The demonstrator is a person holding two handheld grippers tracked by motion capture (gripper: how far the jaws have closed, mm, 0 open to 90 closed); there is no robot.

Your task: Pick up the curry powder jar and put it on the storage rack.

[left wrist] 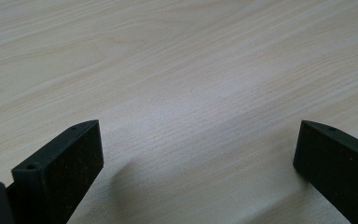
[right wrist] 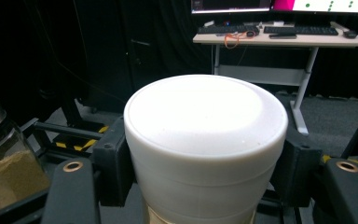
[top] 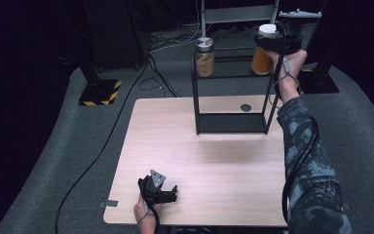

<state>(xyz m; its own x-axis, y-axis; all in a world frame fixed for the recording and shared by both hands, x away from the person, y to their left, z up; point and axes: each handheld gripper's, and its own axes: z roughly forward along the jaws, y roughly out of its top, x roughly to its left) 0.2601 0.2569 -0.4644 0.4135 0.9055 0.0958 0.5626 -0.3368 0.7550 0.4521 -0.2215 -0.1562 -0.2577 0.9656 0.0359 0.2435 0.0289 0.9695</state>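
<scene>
My right gripper is shut on the white lid of a jar of orange-brown contents, at the top right of a black wire rack on the wooden table. In the right gripper view the black jaws press on both sides of the lid. A second jar with a metal lid and tan powder stands at the left of the rack's top level, also seen as a glass jar to my left. My left gripper rests on the table near the front left edge, open with only bare wood between its jaws.
A round black grommet sits in the tabletop behind the rack. A stand base with yellow-black stripes and cables lie on the grey floor beyond the table. A desk with keyboards and monitors stands far behind.
</scene>
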